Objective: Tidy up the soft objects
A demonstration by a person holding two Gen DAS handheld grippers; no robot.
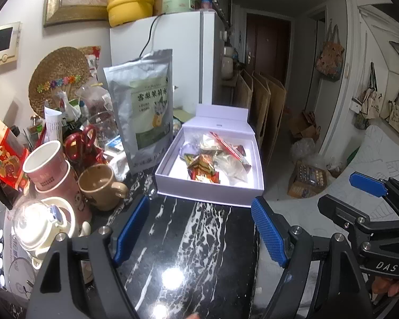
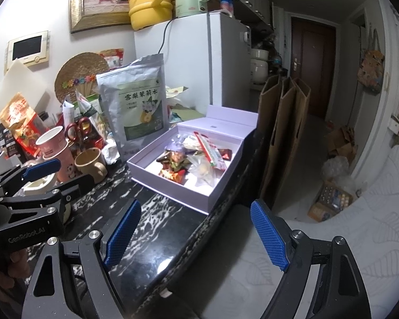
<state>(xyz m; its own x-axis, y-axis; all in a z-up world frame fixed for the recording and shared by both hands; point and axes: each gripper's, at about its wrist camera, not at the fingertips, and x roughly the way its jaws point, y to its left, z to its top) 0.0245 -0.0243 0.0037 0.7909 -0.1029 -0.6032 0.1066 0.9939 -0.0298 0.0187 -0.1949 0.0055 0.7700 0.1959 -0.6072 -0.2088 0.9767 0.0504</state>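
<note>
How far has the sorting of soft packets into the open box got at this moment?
Looks done: a pile of soft snack packets already lies inside the open lilac cardboard box on the black marble counter. In hand: nothing; the left gripper and the right gripper are both open and empty, short of the box. Possibly left: the tall silver foil pouch stands outside, beside the box.

You see a black counter (image 1: pixel 188 239) veined with white marbling. On it sits a pale lilac box (image 1: pixel 207 188) holding red, orange and clear wrappers (image 1: pixel 203 168). Far left of it stands a silver pouch (image 1: pixel 142 106) with a green label. Your grippers' pads (image 2: pixel 270 235) are textured blue on black frames. The near-left mug (image 1: pixel 101 186) is tan, the cups (image 1: pixel 46 164) pink.
</note>
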